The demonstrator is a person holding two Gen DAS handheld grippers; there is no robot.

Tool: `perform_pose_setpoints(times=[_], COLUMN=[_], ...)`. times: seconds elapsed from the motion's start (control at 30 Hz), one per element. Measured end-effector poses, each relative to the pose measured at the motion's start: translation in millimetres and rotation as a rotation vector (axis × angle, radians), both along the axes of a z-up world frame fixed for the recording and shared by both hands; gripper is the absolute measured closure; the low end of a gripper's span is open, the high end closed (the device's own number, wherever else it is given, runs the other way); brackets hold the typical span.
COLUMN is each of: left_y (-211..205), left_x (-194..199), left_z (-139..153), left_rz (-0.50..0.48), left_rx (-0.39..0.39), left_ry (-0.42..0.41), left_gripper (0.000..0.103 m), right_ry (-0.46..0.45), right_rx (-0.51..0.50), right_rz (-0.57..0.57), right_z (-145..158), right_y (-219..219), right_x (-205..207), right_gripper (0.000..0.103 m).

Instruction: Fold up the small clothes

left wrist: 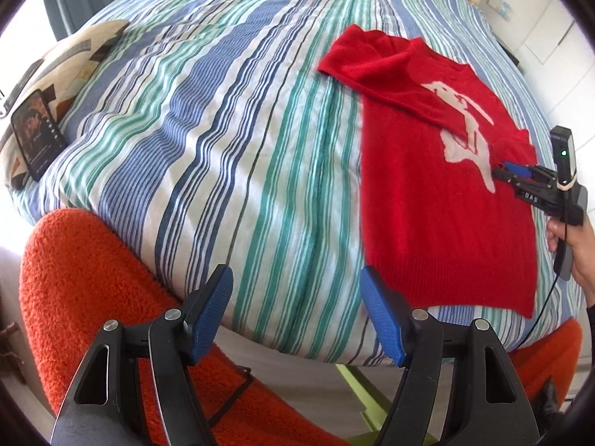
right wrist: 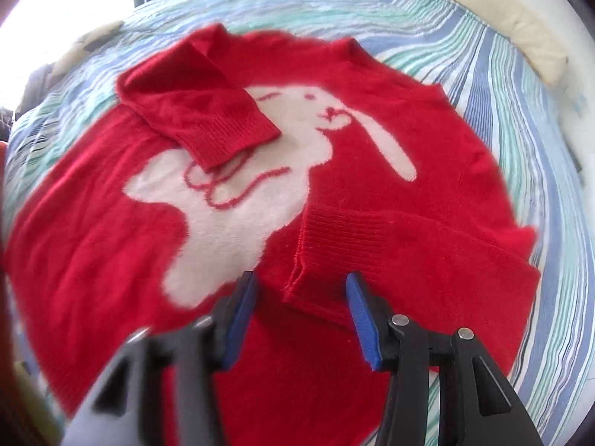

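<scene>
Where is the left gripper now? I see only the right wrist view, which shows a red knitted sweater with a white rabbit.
Observer: The left gripper hangs above the near edge of the blue-and-green striped bed cover, to the left of the red knitted sweater, not over it.
Operator: Do its fingers hold any cloth?
Observer: No. Its blue-padded fingers stand wide apart with nothing between them.
</scene>
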State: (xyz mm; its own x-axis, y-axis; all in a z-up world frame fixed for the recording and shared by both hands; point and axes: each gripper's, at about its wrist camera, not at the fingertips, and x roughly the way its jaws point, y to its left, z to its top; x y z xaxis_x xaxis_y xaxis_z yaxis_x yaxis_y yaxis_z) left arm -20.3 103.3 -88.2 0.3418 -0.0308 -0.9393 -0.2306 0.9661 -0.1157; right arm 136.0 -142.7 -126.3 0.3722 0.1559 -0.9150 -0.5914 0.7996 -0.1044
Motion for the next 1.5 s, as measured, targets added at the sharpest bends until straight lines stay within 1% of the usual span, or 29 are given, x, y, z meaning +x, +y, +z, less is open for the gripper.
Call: perform_pose_setpoints(times=[0.03, 0.07, 0.1, 0.13, 0.2, 0.27, 0.33, 0.43, 0.47, 0.53, 0.63, 0.73, 0.8, 0.83, 0.9, 0.93, 0.97, 1.13, 1.17, 1.2, 1.23, 1.37, 1.43, 1.47, 1.5], left_y=[2.8, 5.4, 7.5, 8.8, 8.2, 3.3, -4.6, -19.2, -24.0, -32.6, -38.7, -37.4, -34.6, -32.4, -29.1, -28.1, -28.1, -35.5, -37.2, -38.3, -38.5, -33.2, -30.3, -29.3, -28.4], left_x=[-1.2, -3.1, -4.3, -5.4, -5.9, -4.6, -1.9, 2.5, 3.4, 4.9, 4.6, 1.9, 0.1, -0.9, -1.9, -2.1, -1.4, 1.1, 1.5, 1.6, 1.4, -0.2, -1.2, -1.4, -1.7], left_z=[-1.0, -1.9, -2.4, -3.0, -3.4, -4.0, -5.3, -8.5, -8.9, -8.3, -4.9, -1.8, -1.5, -1.7, -3.6, -4.8, -6.3, -9.0, -8.8, -8.6, -8.4, -10.5, -12.2, -12.8, -13.0], left_rz=[0.006, 0.011, 0.014, 0.016, 0.009, -0.005, -0.025, -0.06, -0.072, -0.095, -0.115, -0.114, -0.103, -0.096, -0.082, -0.077, -0.076, -0.101, -0.107, -0.111, -0.113, -0.101, -0.093, -0.091, -0.089], left_rx=[0.0, -0.001, -0.003, -0.005, -0.007, -0.005, -0.008, -0.02, -0.02, -0.013, 0.0, 0.008, 0.014, 0.013, 0.01, 0.01, 0.01, 0.022, 0.028, 0.033, 0.037, 0.053, 0.063, 0.069, 0.075], left_ry=[0.003, 0.002, 0.001, -0.001, -0.006, -0.008, -0.005, 0.006, 0.011, 0.016, 0.016, 0.015, 0.016, 0.017, 0.022, 0.025, 0.029, 0.035, 0.036, 0.036, 0.036, 0.042, 0.046, 0.049, 0.051], left_gripper=[0.03, 0.03, 0.03, 0.03, 0.03, 0.03, 0.03, 0.03, 0.03, 0.03, 0.03, 0.03, 0.03, 0.03, 0.03, 0.03, 0.03, 0.03, 0.03, 0.03, 0.03, 0.03, 0.03, 0.03, 0.03], right_ry=[-0.005, -0.015, -0.033, -0.059, -0.123, -0.177, -0.216, -0.208, -0.195, -0.154, -0.09, -0.058, -0.045, -0.038, -0.03, -0.031, -0.034, -0.045, -0.038, -0.028, -0.021, -0.048, -0.054, -0.057, -0.059], right_rx=[0.027, 0.061, 0.093, 0.149, 0.226, 0.287, 0.32, 0.332, 0.34, 0.378, 0.456, 0.476, 0.514, 0.543, 0.598, 0.633, 0.66, 0.72, 0.708, 0.652, 0.598, 0.459, 0.438, 0.436, 0.445], right_rz=[-0.028, -0.074, -0.141, -0.206, -0.352, -0.521, -0.705, -0.946, -1.004, -1.085, -1.162, -1.188, -1.213, -1.229, -1.262, -1.27, -1.276, -1.318, -1.319, -1.323, -1.324, -1.299, -1.3, -1.306, -1.311], right_z=[-0.5, 5.1, 15.0, 29.3, 58.0, 81.1, 93.8, 86.0, 79.2, 62.9, 36.3, 14.1, 4.4, -0.4, -7.3, -9.5, -10.2, -12.0, -12.9, -12.9, -13.3, -11.5, -13.3, -14.3, -14.8], right_y=[-8.3, -19.3, -35.5, -57.2, -109.5, -173.8, -243.2, -334.6, -355.9, -384.0, -401.0, -399.5, -400.1, -401.7, -404.4, -407.0, -408.9, -416.7, -416.5, -415.1, -413.2, -405.3, -403.8, -404.6, -406.6], right_x=[4.0, 7.5, 10.4, 10.8, 10.5, 7.0, -5.2, -31.5, -41.2, -57.1, -72.9, -74.6, -75.5, -78.1, -85.5, -88.0, -89.7, -93.5, -91.6, -89.4, -87.8, -84.5, -83.6, -84.8, -86.6], right_gripper=[0.072, 0.096, 0.096, 0.096, 0.096, 0.096, 0.096, 0.096, 0.096, 0.096, 0.096, 0.095, 0.095, 0.091, 0.088, 0.082, 0.078, 0.078, 0.087, 0.099, 0.099, 0.1, 0.1, 0.102, 0.102])
